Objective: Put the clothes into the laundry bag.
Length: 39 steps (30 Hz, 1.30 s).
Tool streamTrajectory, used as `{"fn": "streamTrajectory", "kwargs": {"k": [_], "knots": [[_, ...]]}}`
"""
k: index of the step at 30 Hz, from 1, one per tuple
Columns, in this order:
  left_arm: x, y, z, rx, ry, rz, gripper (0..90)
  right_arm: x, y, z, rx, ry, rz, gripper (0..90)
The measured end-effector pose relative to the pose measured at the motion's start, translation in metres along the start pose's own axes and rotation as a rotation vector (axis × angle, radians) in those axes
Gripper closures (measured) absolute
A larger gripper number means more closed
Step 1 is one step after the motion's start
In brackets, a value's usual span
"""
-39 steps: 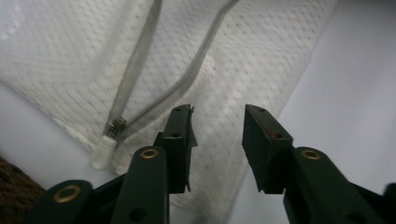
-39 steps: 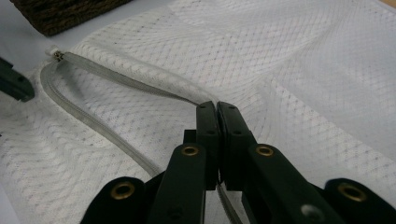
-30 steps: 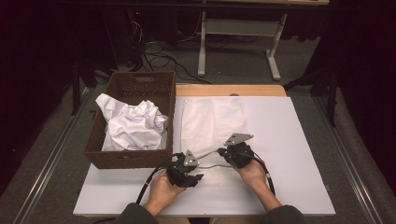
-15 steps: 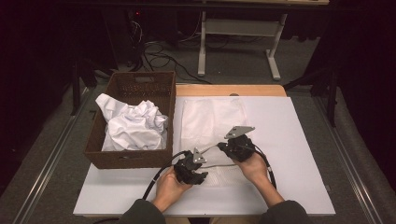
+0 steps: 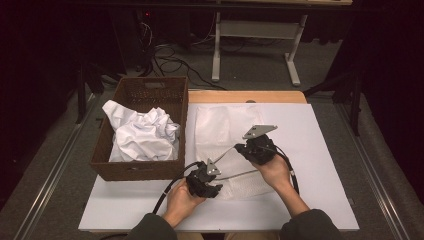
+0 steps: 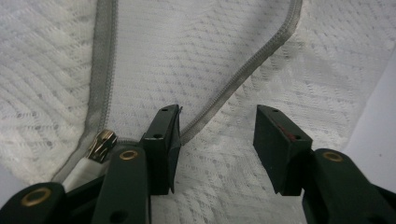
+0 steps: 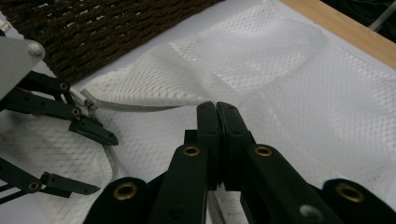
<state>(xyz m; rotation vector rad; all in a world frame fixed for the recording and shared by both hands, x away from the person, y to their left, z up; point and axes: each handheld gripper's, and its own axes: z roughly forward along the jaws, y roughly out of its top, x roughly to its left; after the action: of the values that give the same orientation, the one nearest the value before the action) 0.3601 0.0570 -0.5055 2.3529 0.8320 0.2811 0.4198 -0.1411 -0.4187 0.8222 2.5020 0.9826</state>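
My right gripper (image 7: 217, 109) is clamped on the zipper edge of the white mesh bag (image 5: 225, 130), lifting it. My left gripper (image 6: 217, 140) stands about half open — its jaws have just been opening — pads off the mesh, beside the zipper pull (image 6: 103, 143). The bag lies mid-table (image 5: 325, 150), just beside the wicker basket (image 5: 150, 92).

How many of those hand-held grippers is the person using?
2: the left hand-held gripper near the table's front edge by the basket, the right hand-held gripper raised over the white mesh bag.
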Motion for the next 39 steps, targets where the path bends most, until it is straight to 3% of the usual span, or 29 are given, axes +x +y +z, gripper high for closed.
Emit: {"fn": "streamTrajectory", "kwargs": {"k": [4, 10, 14, 17, 20, 23, 28, 33, 36, 39], "knots": [[-0.001, 0.001, -0.003, -0.024, 0.051, 0.016, 52.5, 0.001, 0.004, -0.001, 0.001, 0.000, 0.001, 89.8], [-0.005, 0.012, -0.013, -0.096, 0.000, -0.004, 54.3, 0.002, 0.003, 0.005, 0.019, 0.001, 0.008, 89.8], [-0.013, 0.023, -0.010, -0.103, -0.014, 0.022, 56.4, 0.003, 0.004, 0.005, 0.019, 0.002, 0.013, 89.8], [-0.015, 0.030, -0.001, -0.085, -0.012, 0.018, 59.1, 0.002, 0.003, 0.006, 0.019, 0.001, 0.012, 89.7], [-0.015, 0.033, 0.012, -0.036, 0.037, 0.026, 59.9, 0.000, 0.003, 0.004, 0.018, 0.003, 0.015, 89.8], [-0.016, 0.032, 0.021, 0.004, 0.062, 0.037, 58.5, -0.001, 0.004, 0.002, 0.007, 0.004, 0.019, 89.8], [-0.015, 0.032, 0.019, 0.022, 0.064, 0.032, 53.6, -0.003, 0.006, -0.001, -0.002, 0.006, 0.030, 89.8], [-0.016, 0.031, 0.014, 0.050, 0.037, 0.044, 52.6, -0.003, 0.007, -0.003, -0.009, 0.002, 0.032, 89.8], [-0.016, 0.031, 0.006, 0.056, -0.001, 0.049, 51.0, -0.002, 0.007, -0.002, 0.000, 0.003, 0.020, 89.8], [-0.012, 0.032, -0.009, 0.056, -0.008, 0.040, 46.0, -0.002, 0.006, -0.001, 0.001, 0.006, 0.025, 89.8]]}}
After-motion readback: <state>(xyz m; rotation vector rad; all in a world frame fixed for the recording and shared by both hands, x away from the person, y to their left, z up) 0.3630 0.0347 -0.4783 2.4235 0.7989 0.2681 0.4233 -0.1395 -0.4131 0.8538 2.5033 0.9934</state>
